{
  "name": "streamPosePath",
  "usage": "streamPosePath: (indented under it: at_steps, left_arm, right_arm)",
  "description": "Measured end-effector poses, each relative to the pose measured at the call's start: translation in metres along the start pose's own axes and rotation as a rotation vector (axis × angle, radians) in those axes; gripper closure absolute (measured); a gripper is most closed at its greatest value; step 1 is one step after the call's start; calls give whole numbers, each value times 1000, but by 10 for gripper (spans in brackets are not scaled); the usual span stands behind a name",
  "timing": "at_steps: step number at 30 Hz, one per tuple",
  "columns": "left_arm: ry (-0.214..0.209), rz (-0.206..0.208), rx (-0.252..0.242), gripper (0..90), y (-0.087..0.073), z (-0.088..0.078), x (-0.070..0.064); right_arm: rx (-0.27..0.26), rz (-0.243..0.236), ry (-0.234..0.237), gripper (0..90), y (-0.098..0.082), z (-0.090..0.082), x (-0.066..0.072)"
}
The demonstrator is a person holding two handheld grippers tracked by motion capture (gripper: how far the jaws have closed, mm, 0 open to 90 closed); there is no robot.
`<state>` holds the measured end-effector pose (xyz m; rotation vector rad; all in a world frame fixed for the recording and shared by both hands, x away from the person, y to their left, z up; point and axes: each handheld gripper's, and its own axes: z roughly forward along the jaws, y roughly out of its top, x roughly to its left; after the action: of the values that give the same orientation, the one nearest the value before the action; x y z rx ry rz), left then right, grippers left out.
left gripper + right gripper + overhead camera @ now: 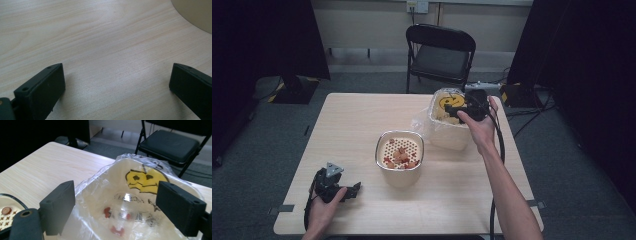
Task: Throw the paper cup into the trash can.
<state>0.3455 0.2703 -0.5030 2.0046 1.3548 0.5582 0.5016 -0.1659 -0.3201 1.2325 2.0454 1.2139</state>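
A cream pot (399, 172) with a perforated insert holding red food pieces stands mid-table. Behind it to the right is a cream bin (447, 135) lined with a clear plastic bag (100, 185) that bears a yellow smiley face (145, 180). A few red pieces (107, 212) lie at the bag's bottom. My right gripper (453, 111) (117, 195) hovers open over the bin's mouth, nothing between its jaws. My left gripper (354, 190) (117, 75) rests open on the bare table near the front left, the pot's wall (197, 15) just ahead of it.
The wooden table (357, 125) has free room on its left half and along the front. A black folding chair (442, 55) stands beyond the far edge. Dark curtains flank the room on both sides. Cables trail on the floor at the right.
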Motion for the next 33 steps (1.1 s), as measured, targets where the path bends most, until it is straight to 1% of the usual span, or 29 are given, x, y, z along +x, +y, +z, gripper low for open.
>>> streamPosePath:
  at_steps: [4,5,6,7,8,9,10,12,14,15,16,17,18,19,20,21,22,23,25,26,28,29,31,32,33]
  left_arm:
    - [0,0,0,0,0,0,0]
    - [0,0,0,0,0,0,0]
    - [-1,-2,0,0,0,0,0]
    - [-1,-2,0,0,0,0,0]
    - [0,0,0,0,0,0,0]
    - [0,-1,0,0,0,0,0]
    - [0,0,0,0,0,0,0]
    - [0,0,0,0,0,0,0]
    - [0,0,0,0,0,0,0]
    - [0,0,0,0,0,0,0]
    - [0,0,0,0,0,0,0]
    - [0,0,0,0,0,0,0]
    - [0,0,0,0,0,0,0]
    - [0,0,0,0,0,0,0]
    - [0,0,0,0,0,0,0]
    - [0,0,0,0,0,0,0]
    - [0,1,0,0,0,0,0]
    - [0,0,0,0,0,0,0]
    - [0,0,0,0,0,0,0]
    - [0,0,0,0,0,0,0]
    - [1,0,0,0,0,0,0]
    - [0,1,0,0,0,0,0]
    - [0,0,0,0,0,0,0]
    - [2,0,0,0,0,0,0]
    - [1,0,0,0,0,0,0]
  right_arm:
    - [-17,-24,-17,154,-7,-18,4]
    - [-17,-24,-17,154,-7,-18,4]
    - [-10,-28,-9,152,-11,-27,7]
    - [-10,-28,-9,152,-11,-27,7]
    - [-8,-30,-6,153,-13,-31,8]
    - [-8,-39,-12,152,-16,-36,10]
    - [-8,-53,-16,152,-23,-43,12]
    - [-3,-52,-12,154,-32,-50,14]
    - [-5,-55,-10,153,-41,-56,16]
    - [-9,-50,-5,151,-47,-58,17]
    - [-3,-48,-6,151,-53,-60,18]
    - [-3,-48,-6,151,-53,-60,18]
    - [-11,-54,-11,151,-65,-65,20]
    - [-11,-54,-11,151,-65,-65,20]
    - [-14,-41,-5,149,-77,-69,20]
    - [-14,-41,-5,149,-77,-69,20]
    - [-6,-40,-12,148,-84,-70,22]
    - [12,-53,-5,148,-98,-71,24]
    - [30,-54,-6,148,-113,-71,26]
    - [39,-46,-8,148,-121,-70,26]
    - [55,-50,-22,148,-136,-67,26]
    - [60,-39,-18,148,-143,-66,25]
    - [90,-27,-11,148,-159,-61,25]
    - [90,-27,-11,148,-159,-61,25]
    - [105,-23,-5,148,-167,-59,24]
